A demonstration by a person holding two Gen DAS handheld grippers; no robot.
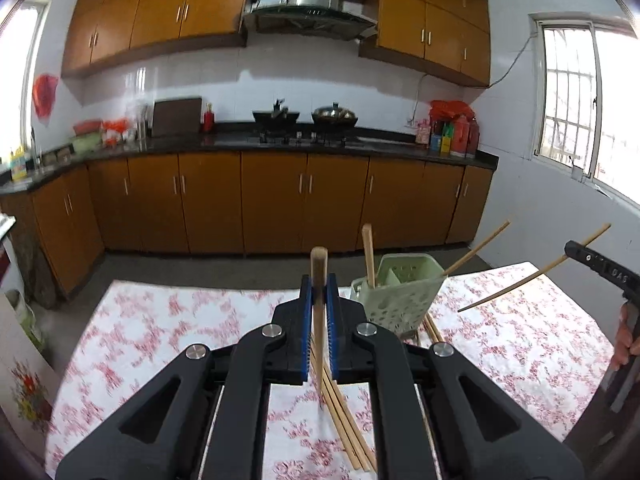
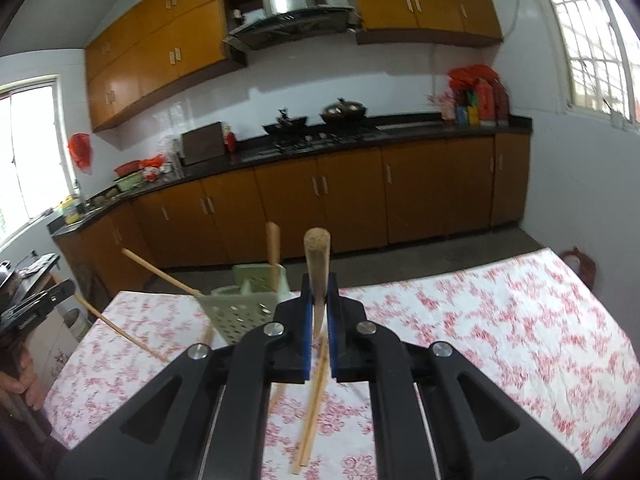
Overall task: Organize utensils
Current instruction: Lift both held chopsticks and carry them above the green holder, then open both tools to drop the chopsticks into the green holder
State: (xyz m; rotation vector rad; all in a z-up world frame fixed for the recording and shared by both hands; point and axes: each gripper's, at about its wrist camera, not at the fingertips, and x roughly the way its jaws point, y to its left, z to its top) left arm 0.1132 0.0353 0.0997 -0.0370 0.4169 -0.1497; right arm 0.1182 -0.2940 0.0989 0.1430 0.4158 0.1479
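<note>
A home kitchen: orange-brown cabinets [image 1: 168, 8] line the far wall above and below a dark counter [image 1: 224, 144], a steel range hood [image 1: 312, 4] hangs over a stove [image 1: 300, 138] carrying two woks [image 1: 334, 114], white tiles behind, barred window [image 1: 572, 100] at right, floral tablecloth [image 1: 152, 328] near.

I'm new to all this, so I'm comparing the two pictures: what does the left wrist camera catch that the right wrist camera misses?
Only the left wrist view shows the left gripper up close, shut on a wooden utensil, and the right-hand window in full. Only the right wrist view shows the right gripper clamping its own wooden utensil. Both share the green utensil holder, loose chopsticks and floral tablecloth.
</note>
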